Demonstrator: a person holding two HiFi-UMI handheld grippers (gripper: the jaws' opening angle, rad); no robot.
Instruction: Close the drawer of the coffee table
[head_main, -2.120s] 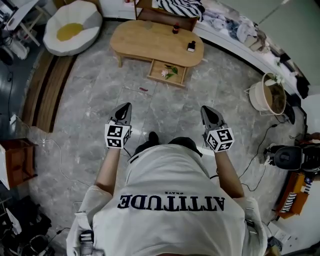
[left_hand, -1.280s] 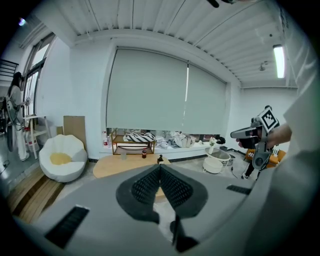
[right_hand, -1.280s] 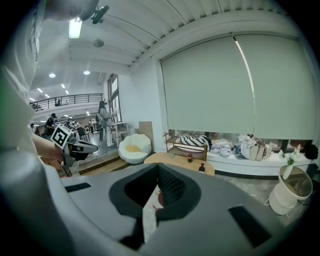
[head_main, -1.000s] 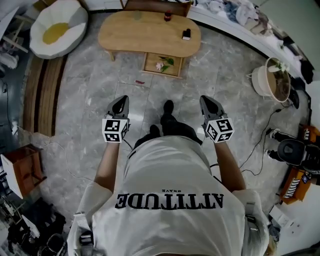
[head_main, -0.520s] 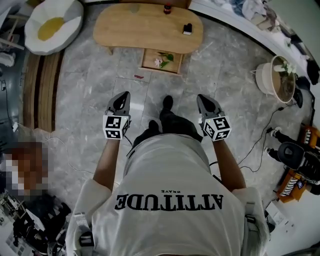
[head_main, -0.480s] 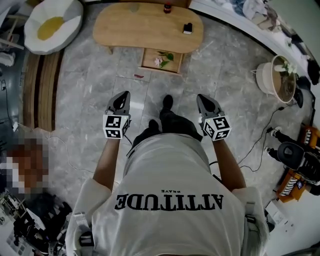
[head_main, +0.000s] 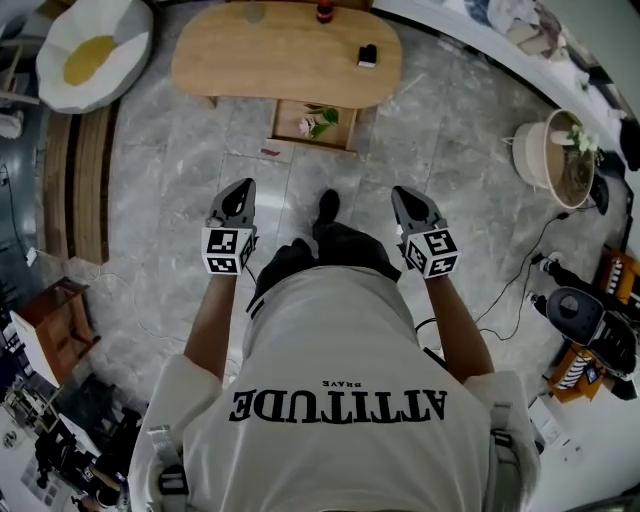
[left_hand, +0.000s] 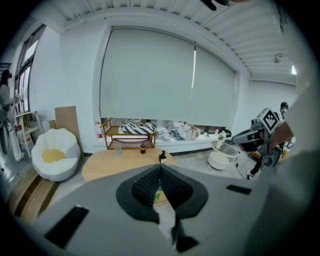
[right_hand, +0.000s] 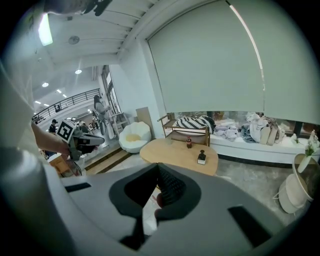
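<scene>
Wood is what the drawer looks made of, so it should be hard and stiff and will not bend when pushed. It sticks out, open, from the near side of the coffee table, far ahead of the person across the gray floor. I think it will be light and slide easily, because only a small pink flower with green leaves lies inside. The best place to push looks like the middle of its flat front board, so it goes in straight and does not jam. A gentle push should do, or the things on top might wobble. The left gripper has its tongs pressed together with nothing in them. The right gripper looks the same, tongs together and empty. Both are well apart from the drawer. Now for counting: one coffee table, one drawer, two grippers. On the table top stand three things: one clear glass, one little dark bottle with a red label, and one small black bottle. One tiny red thing lies on the floor near the drawer.
</scene>
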